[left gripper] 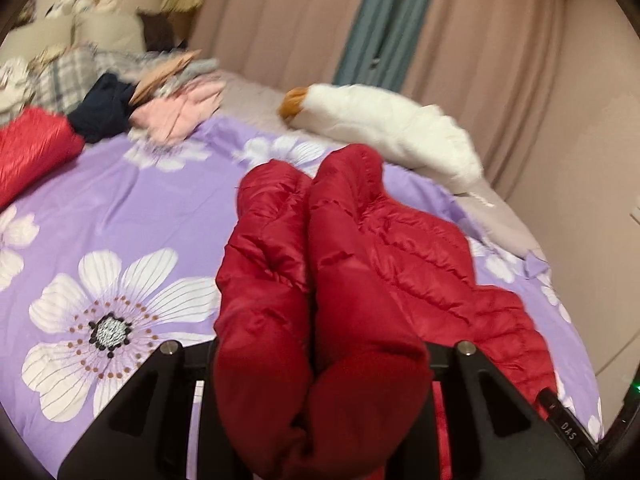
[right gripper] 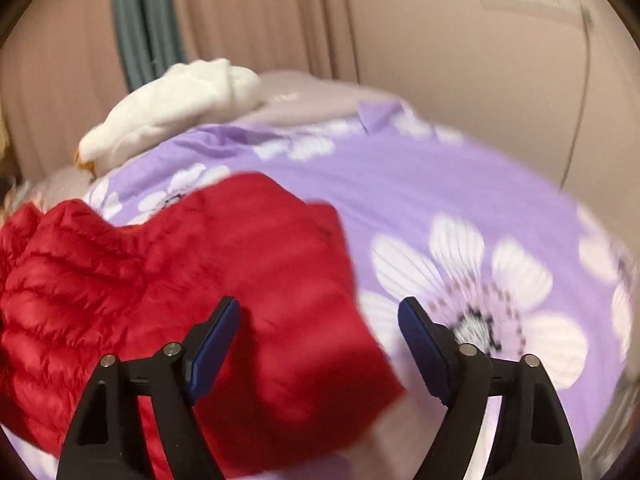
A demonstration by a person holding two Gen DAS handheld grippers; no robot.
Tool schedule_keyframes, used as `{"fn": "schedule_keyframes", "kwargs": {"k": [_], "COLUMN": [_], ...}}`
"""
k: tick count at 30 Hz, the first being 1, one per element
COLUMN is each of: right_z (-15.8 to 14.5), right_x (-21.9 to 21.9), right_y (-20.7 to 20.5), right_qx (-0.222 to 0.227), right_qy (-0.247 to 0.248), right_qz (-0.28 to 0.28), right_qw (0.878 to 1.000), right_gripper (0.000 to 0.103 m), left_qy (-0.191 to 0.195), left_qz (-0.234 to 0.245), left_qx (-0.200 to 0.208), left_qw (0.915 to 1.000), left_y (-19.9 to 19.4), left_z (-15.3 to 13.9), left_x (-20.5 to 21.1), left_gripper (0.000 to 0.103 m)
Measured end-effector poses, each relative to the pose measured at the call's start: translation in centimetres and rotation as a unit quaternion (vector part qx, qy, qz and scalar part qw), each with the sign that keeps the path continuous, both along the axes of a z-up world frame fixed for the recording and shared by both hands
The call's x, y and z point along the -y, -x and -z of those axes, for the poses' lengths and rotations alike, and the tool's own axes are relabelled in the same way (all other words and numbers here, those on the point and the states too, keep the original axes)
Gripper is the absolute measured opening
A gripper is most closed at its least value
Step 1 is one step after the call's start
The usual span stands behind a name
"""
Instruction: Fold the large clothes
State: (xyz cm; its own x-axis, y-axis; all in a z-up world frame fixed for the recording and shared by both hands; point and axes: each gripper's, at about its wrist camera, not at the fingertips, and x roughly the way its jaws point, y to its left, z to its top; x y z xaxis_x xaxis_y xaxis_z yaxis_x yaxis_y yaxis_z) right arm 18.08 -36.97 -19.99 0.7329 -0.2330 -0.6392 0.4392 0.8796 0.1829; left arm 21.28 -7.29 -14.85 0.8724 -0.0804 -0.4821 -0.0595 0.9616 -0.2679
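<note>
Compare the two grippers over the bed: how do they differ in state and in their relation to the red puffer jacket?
The left gripper is packed with bunched red puffer jacket, which hides its fingertips; the right gripper shows both blue-padded fingers spread wide apart.
The left appears to grip the jacket; the right holds nothing, though the jacket's edge lies below its gap.
Shared: both are black two-finger tools pointing across the purple floral bedspread.

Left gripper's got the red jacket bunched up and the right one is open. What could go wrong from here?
1. The red jacket bulges thickly out of the left gripper, so the slick fabric might slip free.
2. The right gripper is open, holding nothing; its side of the jacket may sag and fold crooked.
3. The white plush toy lies close behind and could get dragged.
</note>
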Motion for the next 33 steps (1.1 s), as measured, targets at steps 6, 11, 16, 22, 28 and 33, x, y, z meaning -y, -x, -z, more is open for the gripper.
{"fn": "schedule_keyframes", "kwargs": {"k": [6, 11, 16, 22, 28, 33], "right_z": [0.9, 1.9, 1.6, 0.5, 2.0, 1.6], "right_x": [5.3, 4.1, 5.0, 9.6, 12.6, 12.5], "right_y": [3.0, 1.0, 1.7, 4.0, 4.7, 5.1], "right_qx": [0.015, 0.003, 0.01, 0.023, 0.003, -0.003], "right_qy": [-0.056, -0.093, -0.147, -0.109, -0.144, -0.117], "right_qz": [0.043, -0.008, 0.011, 0.081, 0.114, 0.129], "right_qw": [0.997, 0.996, 0.989, 0.99, 0.983, 0.985], "right_gripper": [0.074, 0.053, 0.05, 0.05, 0.05, 0.05], "left_qy": [-0.053, -0.031, -0.113, -0.024, -0.063, -0.033], "left_qz": [0.034, 0.04, 0.088, 0.221, 0.214, 0.217], "left_qx": [0.047, 0.036, 0.044, -0.051, -0.05, -0.09], "left_qw": [0.997, 0.9981, 0.9887, 0.9736, 0.9735, 0.9714], "left_y": [2.0, 2.1, 2.0, 0.7, 0.3, -1.2], "left_z": [-3.4, -5.1, -3.9, 0.2, 2.6, 4.4], "left_x": [5.8, 8.3, 14.5, 18.7, 21.0, 20.8], "left_gripper": [0.032, 0.033, 0.039, 0.056, 0.062, 0.064]}}
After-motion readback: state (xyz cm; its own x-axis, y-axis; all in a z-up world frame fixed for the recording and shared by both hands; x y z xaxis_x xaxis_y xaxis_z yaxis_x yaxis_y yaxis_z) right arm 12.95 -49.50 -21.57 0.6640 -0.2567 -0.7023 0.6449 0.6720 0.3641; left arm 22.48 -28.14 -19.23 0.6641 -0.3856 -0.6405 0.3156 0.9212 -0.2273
